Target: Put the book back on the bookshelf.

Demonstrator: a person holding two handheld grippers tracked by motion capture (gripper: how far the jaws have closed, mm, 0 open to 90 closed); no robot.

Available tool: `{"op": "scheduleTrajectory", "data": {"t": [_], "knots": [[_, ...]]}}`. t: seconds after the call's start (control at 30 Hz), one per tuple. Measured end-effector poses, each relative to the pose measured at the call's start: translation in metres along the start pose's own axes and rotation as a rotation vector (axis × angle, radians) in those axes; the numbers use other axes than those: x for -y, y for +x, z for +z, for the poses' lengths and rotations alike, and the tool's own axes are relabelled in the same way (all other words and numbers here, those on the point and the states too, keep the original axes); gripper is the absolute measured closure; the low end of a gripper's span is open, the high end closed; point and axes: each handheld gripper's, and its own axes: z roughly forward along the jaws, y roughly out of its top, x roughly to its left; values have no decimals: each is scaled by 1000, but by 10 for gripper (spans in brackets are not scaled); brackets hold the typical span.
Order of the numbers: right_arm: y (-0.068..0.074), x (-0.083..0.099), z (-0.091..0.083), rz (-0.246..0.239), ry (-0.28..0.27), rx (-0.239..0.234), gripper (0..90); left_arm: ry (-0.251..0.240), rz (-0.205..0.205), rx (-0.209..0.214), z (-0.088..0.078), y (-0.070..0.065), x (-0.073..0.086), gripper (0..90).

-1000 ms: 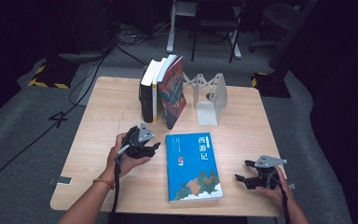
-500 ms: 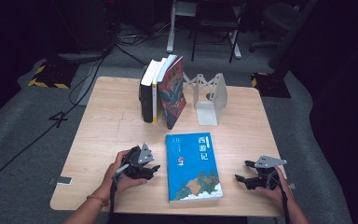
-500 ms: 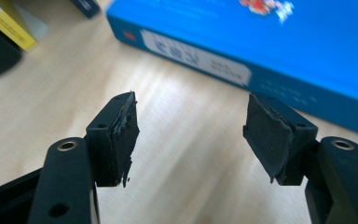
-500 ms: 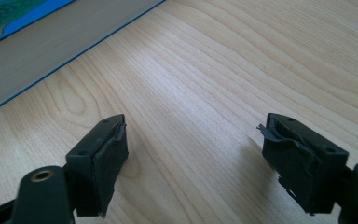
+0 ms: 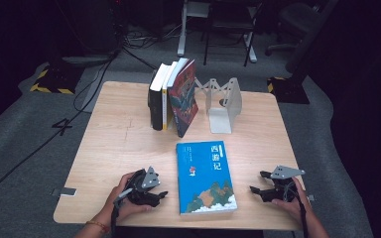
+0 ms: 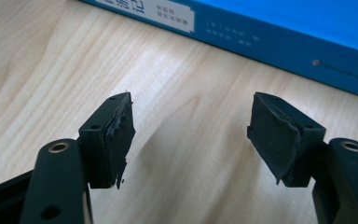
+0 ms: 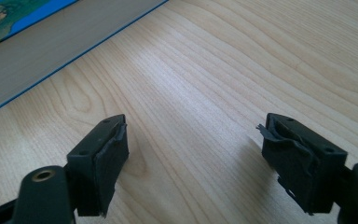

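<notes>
The left gripper [image 5: 162,194], now lower and nearer the table's 6 o'clock edge, has just been spreading its empty jaws beside the flat blue book [image 5: 206,177], probably lining up a grab, while the right gripper [image 5: 256,182] waits spread at the book's 3 o'clock.

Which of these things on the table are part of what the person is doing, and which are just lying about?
In use:
blue book, lying flat
left tool, open beside it
right tool, open on its other side

Lying about:
upright books
white bookend
table
</notes>
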Motion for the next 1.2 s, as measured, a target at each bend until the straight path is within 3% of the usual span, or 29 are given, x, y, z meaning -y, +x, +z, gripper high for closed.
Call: {"op": "scheduleTrajectory", "data": {"t": [0.23,0.47,0.57,0.87,1.2], "knots": [[1,0,0,-9,3,-7,229,-1,-12,40,-3,-5,12,287],[11,-6,0,-34,7,-57,231,-9,-42,60,-6,-5,20,253],[20,-12,-2,-68,-1,-105,223,-31,-45,62,-6,-7,23,239],[43,-20,5,-163,38,-170,225,-33,-32,73,-5,-6,23,232],[58,-26,12,-234,55,-202,226,-32,-21,87,-4,-4,23,221]]}}
